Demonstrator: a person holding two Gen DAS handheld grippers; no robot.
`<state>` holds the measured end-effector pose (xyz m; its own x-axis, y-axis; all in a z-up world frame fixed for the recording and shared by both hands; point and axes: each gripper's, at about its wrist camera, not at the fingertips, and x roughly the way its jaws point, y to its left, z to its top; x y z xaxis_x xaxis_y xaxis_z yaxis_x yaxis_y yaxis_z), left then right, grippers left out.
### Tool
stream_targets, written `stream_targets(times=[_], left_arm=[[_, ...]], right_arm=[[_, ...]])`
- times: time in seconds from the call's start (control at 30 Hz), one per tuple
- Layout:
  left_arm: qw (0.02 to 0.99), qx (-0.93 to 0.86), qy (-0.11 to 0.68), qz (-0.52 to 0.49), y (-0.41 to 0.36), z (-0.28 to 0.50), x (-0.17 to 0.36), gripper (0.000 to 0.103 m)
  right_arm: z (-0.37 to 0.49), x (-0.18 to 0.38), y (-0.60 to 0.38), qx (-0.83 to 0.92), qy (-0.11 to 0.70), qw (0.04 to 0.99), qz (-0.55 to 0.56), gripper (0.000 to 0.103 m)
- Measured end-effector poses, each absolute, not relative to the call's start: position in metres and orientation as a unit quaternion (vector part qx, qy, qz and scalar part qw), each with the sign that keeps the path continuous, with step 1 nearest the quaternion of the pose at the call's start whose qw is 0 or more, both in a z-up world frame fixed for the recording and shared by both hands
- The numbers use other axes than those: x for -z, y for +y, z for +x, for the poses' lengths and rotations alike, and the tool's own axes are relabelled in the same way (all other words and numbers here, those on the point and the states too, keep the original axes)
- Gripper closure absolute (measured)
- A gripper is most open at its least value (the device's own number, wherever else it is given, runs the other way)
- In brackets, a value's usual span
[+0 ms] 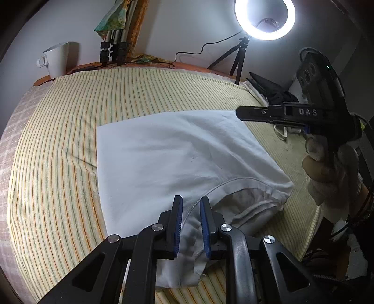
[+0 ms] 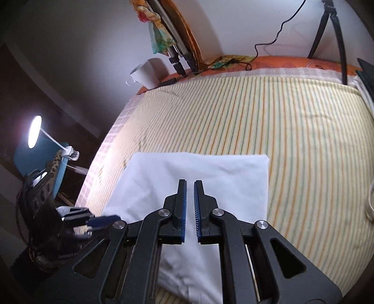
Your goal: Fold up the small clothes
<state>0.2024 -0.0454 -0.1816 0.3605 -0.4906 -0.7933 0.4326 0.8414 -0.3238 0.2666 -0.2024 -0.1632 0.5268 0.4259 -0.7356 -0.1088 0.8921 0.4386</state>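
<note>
I have the white shirt [image 1: 177,159] lying partly folded on the striped sheet [image 1: 70,145], its collar end nearest me. My left gripper [image 1: 191,224] has its jaws slightly spread with the collar hem between them, pads not pressed on the cloth. My right gripper [image 2: 190,205] hovers above the shirt, its jaws a narrow gap apart, pinching nothing.

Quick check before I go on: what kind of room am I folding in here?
Most likely a bedroom at home set up for recording: the white garment lies on a striped sheet over what looks like a bed, a ring light stands on a small tripod, and a white mug sits by the wall.
</note>
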Motion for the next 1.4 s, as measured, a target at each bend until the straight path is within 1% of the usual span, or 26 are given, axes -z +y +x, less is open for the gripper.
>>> stream_targets(times=[0.13, 0.3, 0.37, 0.5, 0.53, 0.57, 0.63, 0.67, 0.7, 0.77, 0.83, 0.93, 1.03, 1.1, 1.23, 1.3, 1.4], left_arm=[[0.816, 0.285, 0.503, -0.016, -0.047, 0.205, 0.2, 0.09], [0.822, 0.298, 0.485, 0.005, -0.043, 0.193, 0.204, 0.09], [0.823, 0.298, 0.483, 0.003, -0.039, 0.189, 0.204, 0.09], [0.824, 0.296, 0.483, 0.003, -0.031, 0.176, 0.197, 0.089], [0.826, 0.293, 0.481, -0.004, -0.026, 0.172, 0.194, 0.085], [0.829, 0.289, 0.479, -0.016, -0.019, 0.169, 0.189, 0.078], [0.837, 0.275, 0.47, -0.048, -0.003, 0.162, 0.179, 0.07], [0.843, 0.264, 0.464, -0.069, 0.008, 0.16, 0.174, 0.065], [0.845, 0.255, 0.461, -0.088, 0.017, 0.158, 0.171, 0.062], [0.842, 0.235, 0.464, -0.142, 0.036, 0.158, 0.17, 0.042], [0.825, 0.22, 0.479, -0.203, 0.053, 0.162, 0.177, 0.036], [0.79, 0.219, 0.506, -0.27, 0.064, 0.166, 0.193, 0.036], [0.768, 0.22, 0.52, -0.302, 0.066, 0.166, 0.205, 0.036], [0.763, 0.221, 0.526, -0.304, 0.062, 0.165, 0.209, 0.037], [0.753, 0.224, 0.537, -0.308, 0.054, 0.167, 0.217, 0.044], [0.756, 0.226, 0.533, -0.306, 0.052, 0.168, 0.217, 0.045], [0.754, 0.231, 0.535, -0.302, 0.046, 0.17, 0.217, 0.051]], right_arm=[[0.289, 0.187, -0.206, -0.144, 0.477, 0.849, 0.173, 0.096], [0.302, 0.208, -0.222, -0.097, 0.491, 0.849, 0.17, 0.096], [0.3, 0.209, -0.232, -0.097, 0.488, 0.846, 0.192, 0.096], [0.292, 0.197, -0.238, -0.063, 0.48, 0.858, 0.172, 0.096], [0.287, 0.193, -0.242, -0.062, 0.479, 0.858, 0.174, 0.091], [0.282, 0.189, -0.245, -0.061, 0.478, 0.858, 0.178, 0.085], [0.27, 0.18, -0.253, -0.062, 0.466, 0.864, 0.181, 0.05], [0.265, 0.177, -0.256, -0.062, 0.461, 0.866, 0.182, 0.045], [0.259, 0.175, -0.26, -0.069, 0.457, 0.866, 0.19, 0.043], [0.252, 0.177, -0.268, -0.087, 0.46, 0.858, 0.213, 0.043], [0.248, 0.181, -0.276, -0.09, 0.464, 0.851, 0.23, 0.043], [0.243, 0.189, -0.286, -0.093, 0.466, 0.841, 0.259, 0.043], [0.241, 0.199, -0.292, -0.103, 0.467, 0.828, 0.291, 0.043], [0.242, 0.205, -0.292, -0.107, 0.471, 0.823, 0.298, 0.043], [0.242, 0.209, -0.29, -0.118, 0.471, 0.822, 0.298, 0.043], [0.244, 0.211, -0.291, -0.122, 0.469, 0.82, 0.305, 0.043], [0.246, 0.213, -0.292, -0.136, 0.464, 0.815, 0.32, 0.043]])
